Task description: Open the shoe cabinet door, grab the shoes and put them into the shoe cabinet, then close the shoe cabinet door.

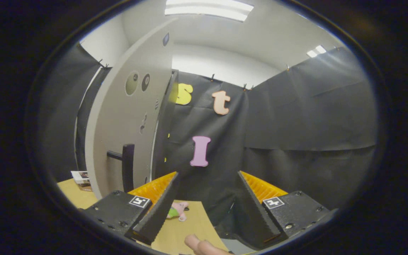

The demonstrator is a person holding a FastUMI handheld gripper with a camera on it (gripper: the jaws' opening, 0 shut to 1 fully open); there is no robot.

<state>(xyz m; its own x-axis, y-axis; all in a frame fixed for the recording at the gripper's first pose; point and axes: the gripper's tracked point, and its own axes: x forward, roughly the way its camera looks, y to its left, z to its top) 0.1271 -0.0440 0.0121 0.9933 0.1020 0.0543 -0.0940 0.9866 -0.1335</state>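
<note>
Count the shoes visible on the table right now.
1 possible: a small pink and green item on the table, just ahead of the open gripper, too small to confirm. Others may be hidden.

Black cloth walls [296,117] enclose the booth beneath a white ceiling [260,39] with bright strip lights [207,9].

A staged recording booth: black cloth walls [296,117] clipped beyond the fingers, white ceiling [246,39], strip light [207,9] overhead.

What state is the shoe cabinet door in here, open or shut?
Open, it seems: the door stands edge-on with a dark gap beside its edge, dark handle facing out. The gripper is open, fingers spread on nothing.
</note>
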